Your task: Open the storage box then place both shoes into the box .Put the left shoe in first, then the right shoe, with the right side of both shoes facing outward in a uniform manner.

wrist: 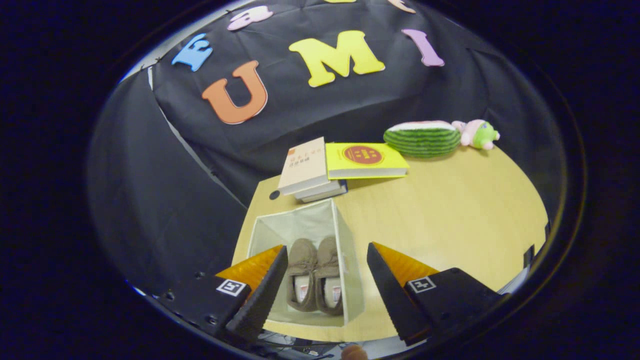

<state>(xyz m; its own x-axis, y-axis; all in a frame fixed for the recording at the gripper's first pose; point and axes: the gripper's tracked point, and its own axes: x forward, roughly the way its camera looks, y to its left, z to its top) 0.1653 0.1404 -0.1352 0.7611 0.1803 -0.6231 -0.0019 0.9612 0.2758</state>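
Tongs [327, 265]: spread wide, nothing gripped. Two black wedge-shaped fingers [262, 295] with ribbed inner pads, orange sides and one square marker each. They stand above the box [350, 270], which lies between and just beyond them.

Box: one, pale fabric, rectangular, soft thin walls, open on top. It stands on the tabletop [450, 215] near its left edge.

Shoes [316, 272]: two, brown suede-like moccasin type, rounded toes, stitched seam across the front, pale lining with a label patch inside each. Both are inside the box, side by side and touching, toes pointing away from the tongs, openings upward.

Tabletop: one, light wood grain, smooth, with a small dark round hole [274, 195] near the far left corner.

Books [306, 167]: three. Two lie stacked just beyond the box, the upper one with a cream cover. One yellow book [364, 159] with a red round emblem lies flat beside the stack, touching it.

Watermelon toy [422, 138]: one, half-round, green striped rind, pale rim, at the far edge of the tabletop.

Plush toy [477, 133]: one, pink and green, soft, just beside the watermelon toy.
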